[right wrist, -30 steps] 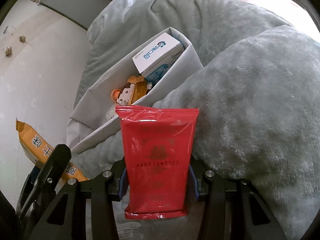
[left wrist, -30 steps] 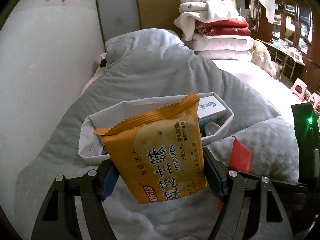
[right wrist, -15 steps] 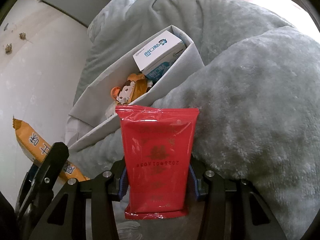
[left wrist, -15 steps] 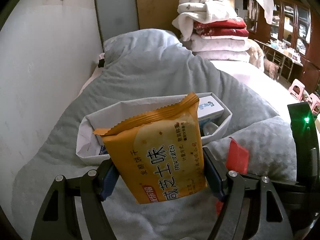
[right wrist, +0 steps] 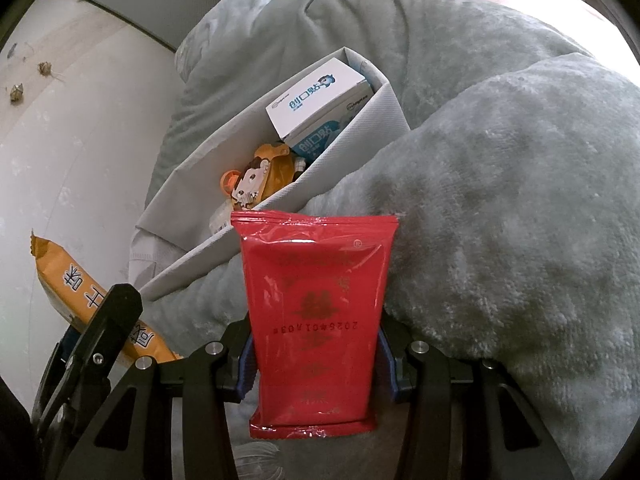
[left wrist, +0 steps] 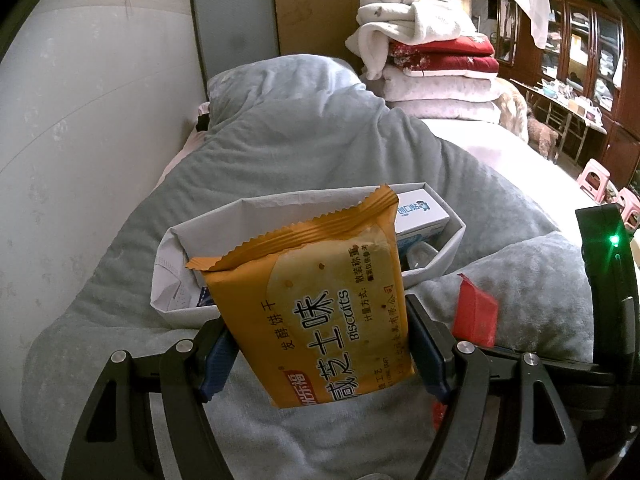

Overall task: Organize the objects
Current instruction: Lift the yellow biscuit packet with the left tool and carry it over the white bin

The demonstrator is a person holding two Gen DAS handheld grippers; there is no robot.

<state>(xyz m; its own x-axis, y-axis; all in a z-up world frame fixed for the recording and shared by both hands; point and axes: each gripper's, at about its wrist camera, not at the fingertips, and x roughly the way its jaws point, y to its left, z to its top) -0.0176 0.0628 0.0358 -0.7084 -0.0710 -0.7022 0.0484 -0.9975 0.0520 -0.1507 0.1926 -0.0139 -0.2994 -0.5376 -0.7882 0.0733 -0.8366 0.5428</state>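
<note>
My left gripper (left wrist: 320, 352) is shut on an orange biscuit packet (left wrist: 320, 304), held upright just in front of a grey fabric storage box (left wrist: 200, 224) on the grey blanket. My right gripper (right wrist: 316, 356) is shut on a red packet (right wrist: 316, 312), held upright near the box's (right wrist: 360, 128) front wall. The box holds a white and blue plaster carton (right wrist: 312, 100), an orange cartoon pouch (right wrist: 260, 176) and papers. The red packet (left wrist: 476, 312) shows at the right of the left wrist view, and the orange packet (right wrist: 68, 284) at the left of the right wrist view.
A grey blanket (left wrist: 300, 128) covers the bed, bulging at right (right wrist: 500, 200). A white wall (left wrist: 80, 120) runs along the left. Folded white and red bedding (left wrist: 432, 64) is stacked behind. Wooden cabinets (left wrist: 580, 48) and pink stools (left wrist: 596, 180) stand far right.
Both grippers have drawn slightly back and up from the box, each still holding its packet. The box contents show a little more in the right wrist view.
</note>
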